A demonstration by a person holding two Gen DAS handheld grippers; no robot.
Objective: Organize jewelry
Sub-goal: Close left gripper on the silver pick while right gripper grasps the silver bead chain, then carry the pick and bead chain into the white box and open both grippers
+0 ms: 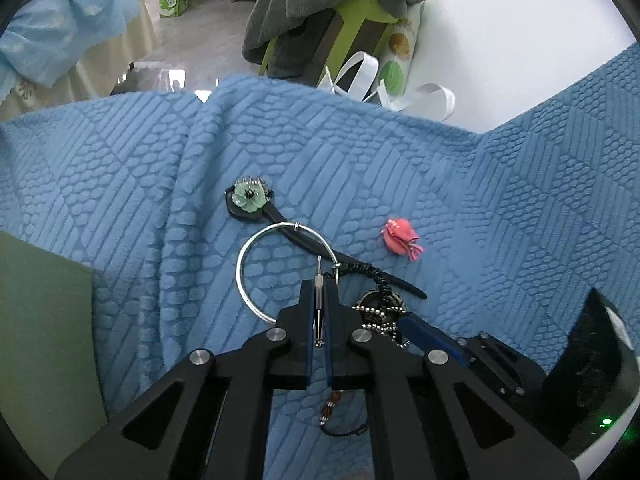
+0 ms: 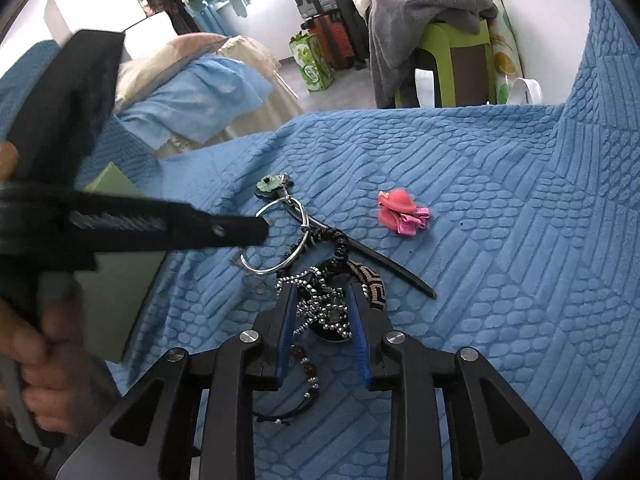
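Note:
My left gripper is shut on a thin silver pin that juts past the pads, right by the silver bangle; I cannot tell whether pin and bangle are joined. A black hair stick with a green flower lies under the bangle. My right gripper stands open, and a tangle of silver bead chain lies between its blue pads without being pinched. A black coiled hair tie and a brown patterned piece touch that tangle. The pink hair clip lies apart to the right.
Everything rests on a blue textured blanket. A pale green box sits at the left beside the hand that holds the left gripper. A red-bead bracelet lies under the left gripper. A green stool with grey cloth stands beyond the bed.

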